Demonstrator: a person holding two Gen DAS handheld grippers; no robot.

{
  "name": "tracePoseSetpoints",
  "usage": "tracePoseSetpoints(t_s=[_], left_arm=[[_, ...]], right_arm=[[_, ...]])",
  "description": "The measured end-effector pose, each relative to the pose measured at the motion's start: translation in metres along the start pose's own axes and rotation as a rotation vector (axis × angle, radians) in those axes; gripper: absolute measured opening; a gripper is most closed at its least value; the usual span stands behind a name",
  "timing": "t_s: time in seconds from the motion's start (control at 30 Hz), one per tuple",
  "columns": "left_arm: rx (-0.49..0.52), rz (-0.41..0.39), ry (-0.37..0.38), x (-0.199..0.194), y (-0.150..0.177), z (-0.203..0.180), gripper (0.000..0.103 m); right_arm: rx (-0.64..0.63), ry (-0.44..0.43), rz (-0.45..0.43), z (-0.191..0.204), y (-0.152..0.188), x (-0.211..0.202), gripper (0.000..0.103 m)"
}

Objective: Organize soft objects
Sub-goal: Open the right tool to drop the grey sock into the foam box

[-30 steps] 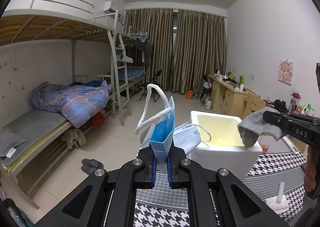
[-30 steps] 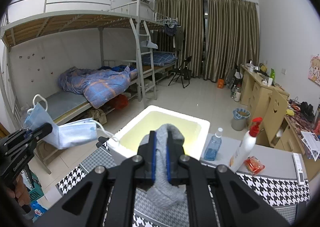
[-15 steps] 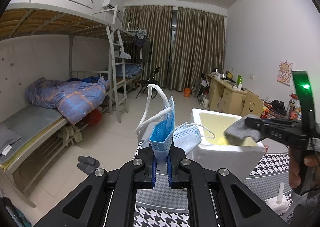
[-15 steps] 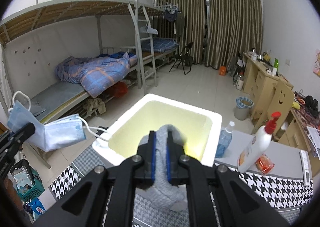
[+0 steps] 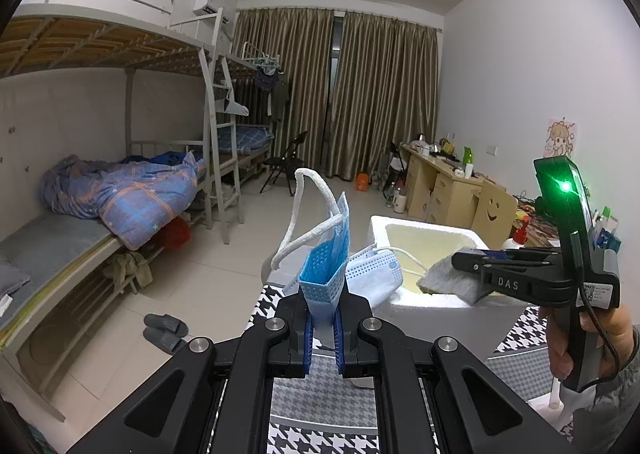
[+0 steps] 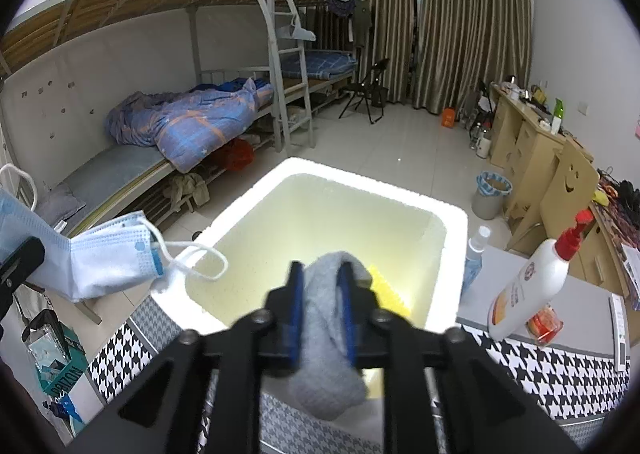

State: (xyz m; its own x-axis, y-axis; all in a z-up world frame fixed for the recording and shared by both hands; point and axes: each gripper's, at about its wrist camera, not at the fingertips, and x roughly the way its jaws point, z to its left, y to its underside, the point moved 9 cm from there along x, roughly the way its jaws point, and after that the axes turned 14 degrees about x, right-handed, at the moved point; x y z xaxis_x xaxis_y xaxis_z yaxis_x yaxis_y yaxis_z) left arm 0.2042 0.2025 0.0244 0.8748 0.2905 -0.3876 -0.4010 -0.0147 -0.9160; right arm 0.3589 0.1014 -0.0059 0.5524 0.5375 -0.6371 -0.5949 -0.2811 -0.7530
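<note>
My left gripper (image 5: pixel 322 318) is shut on blue face masks (image 5: pixel 326 270) that stand up from its pads, ear loops dangling; a paler mask (image 5: pixel 374 278) hangs to the right. The same masks (image 6: pixel 108 262) show at the left of the right wrist view. My right gripper (image 6: pixel 320 278) hovers over the near rim of a white foam box (image 6: pixel 360 177). Its jaws are opening, and a grey sock (image 6: pixel 324 366) still fills the gap between the blue pads, touching both. In the left wrist view, the sock (image 5: pixel 444 280) hangs over the box (image 5: pixel 424 223). Something yellow (image 6: pixel 384 290) lies inside.
The box stands on a table with a houndstooth cloth (image 6: pixel 560 374). A white lotion bottle with a red pump (image 6: pixel 528 294), a small spray bottle (image 6: pixel 474 262) and a red item (image 6: pixel 542 326) stand right of the box. A person's hand (image 5: pixel 568 342) holds the right gripper. Bunk beds line the left wall.
The right gripper moved forward and down over the foam box with the sock. Its pads now stand wider apart around the sock. The left gripper with the masks stayed put.
</note>
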Motion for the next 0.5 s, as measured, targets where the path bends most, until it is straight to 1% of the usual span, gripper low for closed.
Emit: tracePoseSetpoints(t_s=[0.07, 0.13, 0.27, 0.5], left_arm=[[-0.002, 0.002, 0.004, 0.002, -0.001, 0.000, 0.009], [-0.001, 0.002, 0.004, 0.004, -0.002, 0.000, 0.009], [-0.002, 0.003, 0.006, 0.005, -0.002, -0.001, 0.009], [0.005, -0.004, 0.019, 0.007, -0.008, -0.004, 0.009]], right_arm=[[-0.010, 0.007, -0.010, 0.000, -0.001, -0.002, 0.071], [-0.019, 0.014, -0.043, 0.002, -0.002, -0.007, 0.083], [-0.013, -0.003, -0.047, 0.002, -0.002, -0.014, 0.083], [0.004, -0.001, -0.066, -0.008, -0.005, -0.025, 0.083]])
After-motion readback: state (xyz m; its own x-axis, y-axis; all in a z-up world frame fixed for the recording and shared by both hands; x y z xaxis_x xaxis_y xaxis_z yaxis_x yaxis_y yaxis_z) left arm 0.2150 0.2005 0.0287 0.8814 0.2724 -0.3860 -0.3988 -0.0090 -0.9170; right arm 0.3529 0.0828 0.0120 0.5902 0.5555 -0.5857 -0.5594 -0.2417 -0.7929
